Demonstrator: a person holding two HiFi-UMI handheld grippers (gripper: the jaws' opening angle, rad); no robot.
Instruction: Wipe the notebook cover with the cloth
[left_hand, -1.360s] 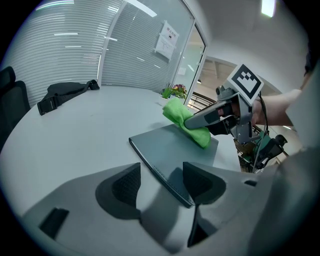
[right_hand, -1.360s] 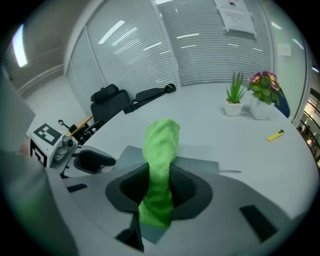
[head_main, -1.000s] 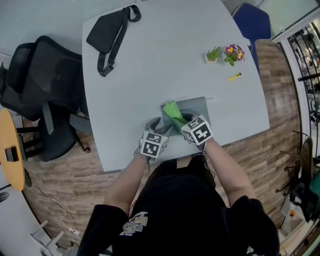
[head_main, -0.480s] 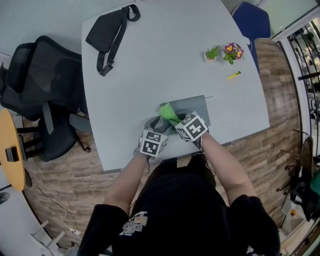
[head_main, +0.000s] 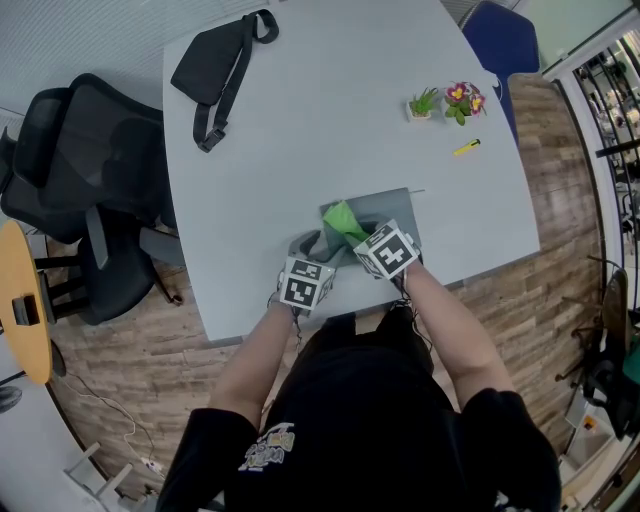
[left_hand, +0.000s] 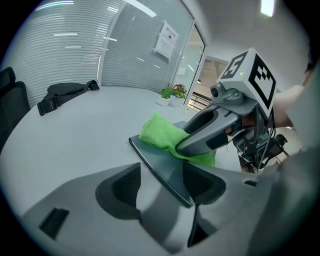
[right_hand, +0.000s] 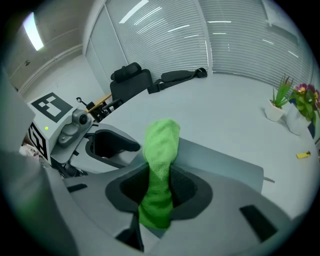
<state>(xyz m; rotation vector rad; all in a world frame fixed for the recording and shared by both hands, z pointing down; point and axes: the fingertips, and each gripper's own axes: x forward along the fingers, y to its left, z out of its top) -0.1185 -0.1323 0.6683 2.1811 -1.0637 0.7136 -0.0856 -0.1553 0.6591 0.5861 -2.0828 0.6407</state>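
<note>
A grey notebook (head_main: 388, 212) lies near the front edge of the grey table (head_main: 300, 140). A green cloth (head_main: 344, 220) rests on its left part, and my right gripper (head_main: 362, 238) is shut on that cloth. In the right gripper view the cloth (right_hand: 160, 160) stands up from between the jaws over the notebook (right_hand: 220, 160). My left gripper (head_main: 312, 250) is open at the notebook's near left corner. In the left gripper view that corner (left_hand: 165, 170) lies between the spread jaws of the left gripper (left_hand: 162, 182), with the cloth (left_hand: 160, 132) and right gripper beyond.
A black bag (head_main: 215, 65) lies at the table's far left. Two small potted plants (head_main: 445, 103) and a yellow marker (head_main: 467, 149) are at the far right. A black office chair (head_main: 80, 190) stands left of the table, a blue chair (head_main: 505, 40) behind it.
The right gripper slid the cloth a little left across the cover, then back to the right. The left gripper has stayed at the notebook's corner.
</note>
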